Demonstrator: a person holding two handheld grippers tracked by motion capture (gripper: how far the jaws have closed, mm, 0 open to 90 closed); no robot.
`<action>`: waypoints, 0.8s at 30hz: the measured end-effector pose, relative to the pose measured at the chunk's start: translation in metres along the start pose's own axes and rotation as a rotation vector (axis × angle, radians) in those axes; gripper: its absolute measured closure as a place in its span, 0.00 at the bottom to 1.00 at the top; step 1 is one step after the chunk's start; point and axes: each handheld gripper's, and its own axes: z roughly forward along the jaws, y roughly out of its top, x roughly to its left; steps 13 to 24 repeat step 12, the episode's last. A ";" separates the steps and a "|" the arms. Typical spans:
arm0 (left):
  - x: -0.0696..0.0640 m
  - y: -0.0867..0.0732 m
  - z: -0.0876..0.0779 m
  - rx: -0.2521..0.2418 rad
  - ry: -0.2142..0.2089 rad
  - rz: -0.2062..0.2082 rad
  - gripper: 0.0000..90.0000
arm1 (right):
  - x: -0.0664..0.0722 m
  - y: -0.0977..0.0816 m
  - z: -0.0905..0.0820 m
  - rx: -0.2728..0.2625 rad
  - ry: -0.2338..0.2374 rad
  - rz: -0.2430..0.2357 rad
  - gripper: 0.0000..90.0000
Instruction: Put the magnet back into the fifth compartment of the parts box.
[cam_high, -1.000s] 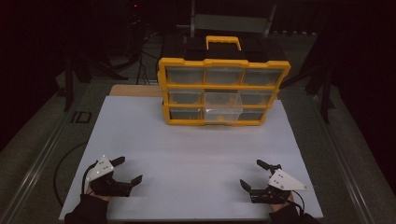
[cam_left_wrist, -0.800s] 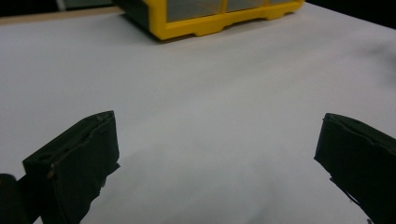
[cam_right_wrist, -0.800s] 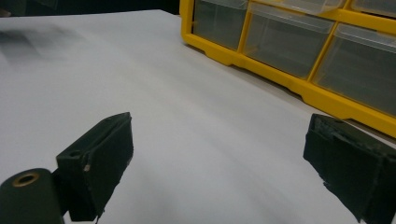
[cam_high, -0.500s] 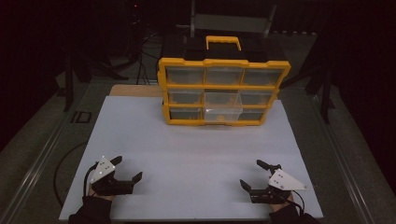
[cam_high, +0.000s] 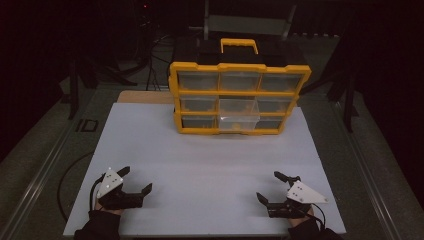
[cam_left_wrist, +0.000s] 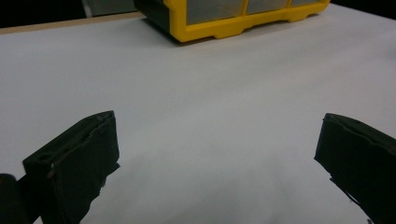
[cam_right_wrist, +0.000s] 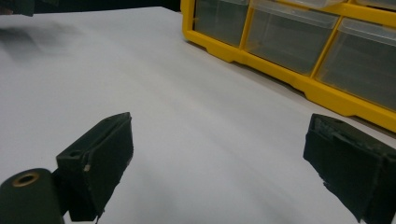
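Observation:
A yellow organiser cabinet (cam_high: 239, 97) with clear drawers and a yellow handle stands upright at the far middle of the white table (cam_high: 210, 165). One middle drawer (cam_high: 239, 114) sticks out towards me. My left gripper (cam_high: 135, 181) rests near the front left corner, open, nothing between its jaws. My right gripper (cam_high: 273, 186) rests near the front right corner, open as well and empty. In the left gripper view, my left gripper (cam_left_wrist: 217, 140) faces bare table with the cabinet's base (cam_left_wrist: 243, 21) far off. In the right gripper view, my right gripper (cam_right_wrist: 217, 140) points at the cabinet's lower drawers (cam_right_wrist: 289, 35).
A wooden board edge (cam_high: 145, 96) shows behind the white sheet at the far left. Dark stands and cables surround the table. A black cable (cam_high: 70, 180) loops off the left edge. Open white surface lies between the grippers and the cabinet.
The left gripper has slid slightly towards me and to the left. The right gripper and the cabinet have stayed put.

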 end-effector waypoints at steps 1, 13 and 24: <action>0.000 0.000 0.000 -0.007 -0.006 -0.003 0.00 | 0.000 0.000 0.000 0.001 0.000 -0.002 0.09; 0.001 -0.001 -0.001 -0.018 -0.013 -0.010 0.00 | -0.001 -0.001 0.001 0.004 0.002 -0.003 0.09; 0.001 -0.001 -0.001 -0.018 -0.013 -0.010 0.00 | -0.001 -0.001 0.001 0.004 0.002 -0.003 0.09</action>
